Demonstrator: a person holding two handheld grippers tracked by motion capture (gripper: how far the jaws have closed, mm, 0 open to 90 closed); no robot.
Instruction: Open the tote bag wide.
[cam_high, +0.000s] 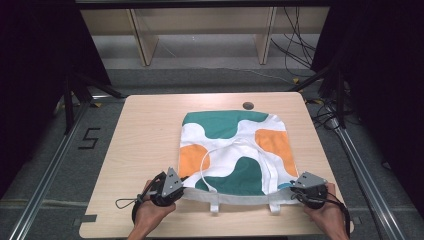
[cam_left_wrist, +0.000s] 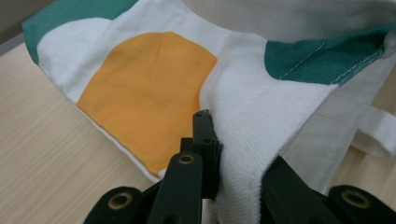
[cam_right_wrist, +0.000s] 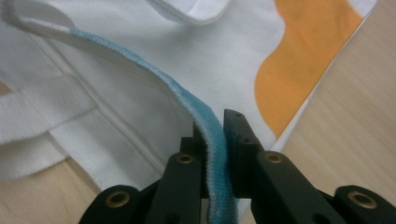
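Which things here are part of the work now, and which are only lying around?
Part of the work:
tote bag
left gripper, shut on the bag's near left corner
right gripper, shut on its near right edge

Lying around:
cables on the floor behind the table

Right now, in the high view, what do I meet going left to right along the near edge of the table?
left gripper clamped on the tote bag's corner → first white strap stub → second white strap stub → right gripper clamped on the bag's other corner.
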